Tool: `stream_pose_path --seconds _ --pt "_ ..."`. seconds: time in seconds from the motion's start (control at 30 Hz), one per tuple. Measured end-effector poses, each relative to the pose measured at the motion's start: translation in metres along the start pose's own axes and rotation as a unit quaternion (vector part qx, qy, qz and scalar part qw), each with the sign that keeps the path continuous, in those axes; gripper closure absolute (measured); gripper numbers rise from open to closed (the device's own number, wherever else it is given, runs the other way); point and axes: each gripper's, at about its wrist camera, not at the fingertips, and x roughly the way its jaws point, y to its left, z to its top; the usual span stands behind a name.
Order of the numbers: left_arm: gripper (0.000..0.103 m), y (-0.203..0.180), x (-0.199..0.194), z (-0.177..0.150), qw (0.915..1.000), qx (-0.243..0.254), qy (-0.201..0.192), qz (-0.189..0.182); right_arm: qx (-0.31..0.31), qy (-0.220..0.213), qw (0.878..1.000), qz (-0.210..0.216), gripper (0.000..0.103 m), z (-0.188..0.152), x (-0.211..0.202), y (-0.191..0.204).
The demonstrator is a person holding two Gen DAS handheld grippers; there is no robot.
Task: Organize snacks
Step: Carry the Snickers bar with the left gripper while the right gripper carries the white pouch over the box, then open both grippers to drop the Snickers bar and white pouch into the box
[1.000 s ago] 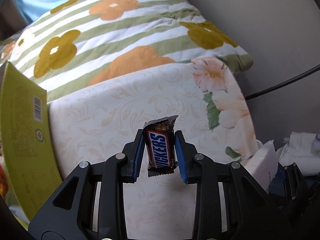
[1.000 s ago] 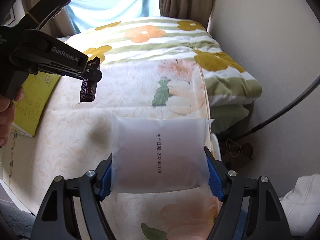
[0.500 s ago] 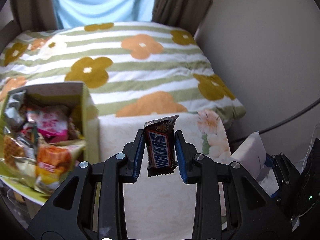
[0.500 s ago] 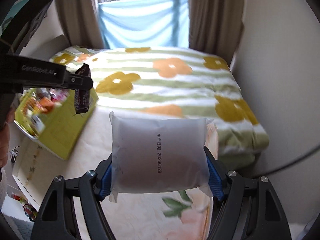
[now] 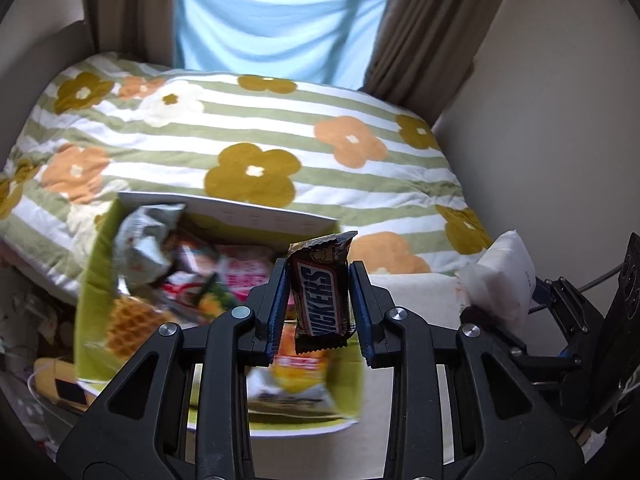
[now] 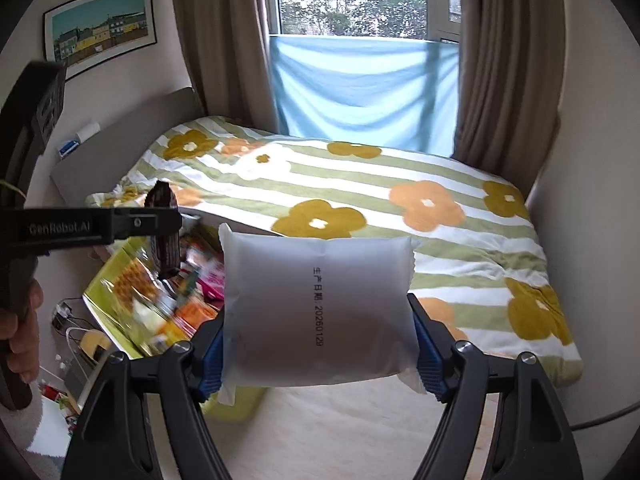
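My left gripper (image 5: 319,312) is shut on a brown Snickers bar (image 5: 322,294), held upright above the near right part of an open green snack box (image 5: 90,280) full of several wrapped snacks. My right gripper (image 6: 316,344) is shut on a frosted white pouch (image 6: 316,312) with a printed date, held in the air to the right of the box (image 6: 104,292). The left gripper (image 6: 160,224) with the Snickers bar (image 6: 164,240) shows at the left of the right wrist view. The white pouch (image 5: 504,276) shows at the right edge of the left wrist view.
The box stands on a cream floral cloth (image 6: 340,432) at the foot of a bed with a green-striped flower duvet (image 5: 248,152). Wall at right, curtains and window behind (image 6: 360,80). Clutter lies on the floor at lower left (image 6: 60,392).
Both grippers have swung up and leftward, holding their snacks. The snack box now lies under the left gripper, and the window and whole bed have come into view.
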Motion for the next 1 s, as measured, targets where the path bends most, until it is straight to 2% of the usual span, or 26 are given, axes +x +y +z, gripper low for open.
stream_pose_path --seconds 0.17,0.3,0.43,0.57,0.63,0.67,0.7,0.77,1.0 --pt "0.076 0.061 0.011 0.004 0.9996 -0.007 0.026 0.01 0.003 0.01 1.0 0.012 0.03 0.018 0.034 0.044" --pt "0.076 0.1 0.036 0.001 0.9983 -0.01 0.058 0.008 0.01 0.026 1.0 0.014 0.03 0.025 0.063 0.065" --pt "0.076 0.122 0.058 -0.004 0.9966 0.002 0.083 0.006 0.02 0.048 0.999 0.004 0.03 0.025 0.09 0.081" --pt "0.075 0.124 0.072 -0.005 0.9946 0.039 0.096 0.011 0.034 0.063 0.997 -0.002 0.03 0.021 0.103 0.085" --pt "0.061 0.125 0.077 -0.006 0.9932 0.048 0.105 0.015 0.04 0.069 0.997 -0.005 0.03 0.02 0.106 0.084" --pt "0.027 0.124 0.076 -0.008 0.9932 0.049 0.104 0.018 0.042 0.071 0.997 -0.007 0.03 0.019 0.107 0.082" --pt "0.0 0.125 0.074 -0.011 0.9942 0.048 0.094 0.023 0.044 0.072 0.996 -0.008 0.03 0.019 0.108 0.081" --pt "0.0 0.127 0.066 -0.015 0.996 0.048 0.072 0.019 0.046 0.075 0.996 -0.01 0.03 0.019 0.11 0.077" --pt "0.0 0.134 0.061 -0.033 0.9958 0.029 0.08 0.034 0.039 0.088 0.995 -0.008 0.03 0.022 0.121 0.075"
